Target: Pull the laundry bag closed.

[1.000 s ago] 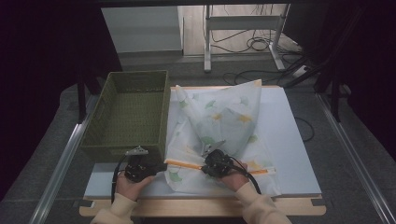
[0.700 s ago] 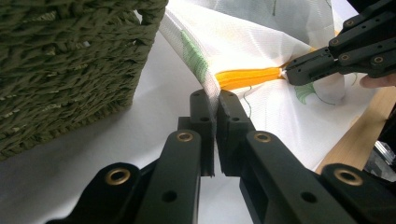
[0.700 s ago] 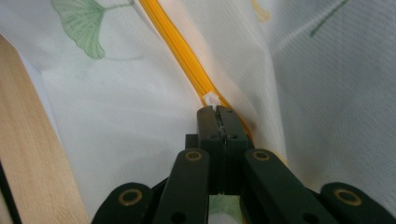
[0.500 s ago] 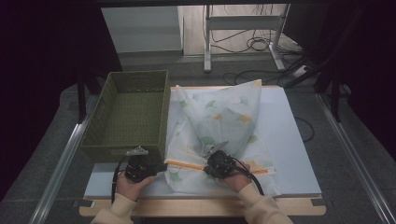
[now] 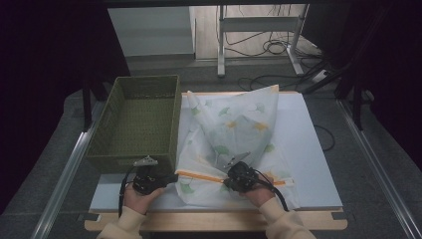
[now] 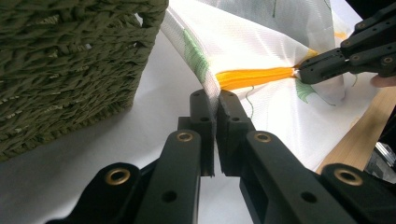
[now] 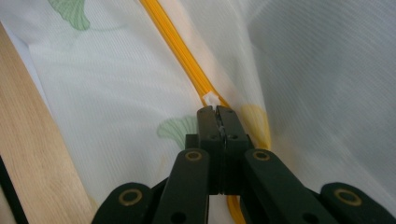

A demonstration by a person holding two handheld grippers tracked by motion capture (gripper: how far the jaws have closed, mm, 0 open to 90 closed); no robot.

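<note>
A white mesh bag (image 5: 234,124) printed with green and yellow leaves lies on the white board, its far part tented up. An orange zipper (image 5: 201,177) runs along its near edge. My left gripper (image 5: 171,178) is shut on the bag's fabric edge (image 6: 205,65) at the zipper's left end (image 6: 254,77), beside the basket. My right gripper (image 5: 230,179) is shut on the zipper pull (image 7: 211,99) partway along the orange zipper (image 7: 175,42). The left gripper view shows the right gripper (image 6: 303,74) at the far end of the bared zipper.
A green woven basket (image 5: 132,162) stands left of the bag, its near corner (image 6: 70,56) close to my left gripper. A wooden table edge (image 7: 37,154) runs just behind the bag's near hem. Cables and a stand lie on the floor beyond the table.
My right gripper has crept slightly to the right along the orange zipper. The left gripper has stayed put.
</note>
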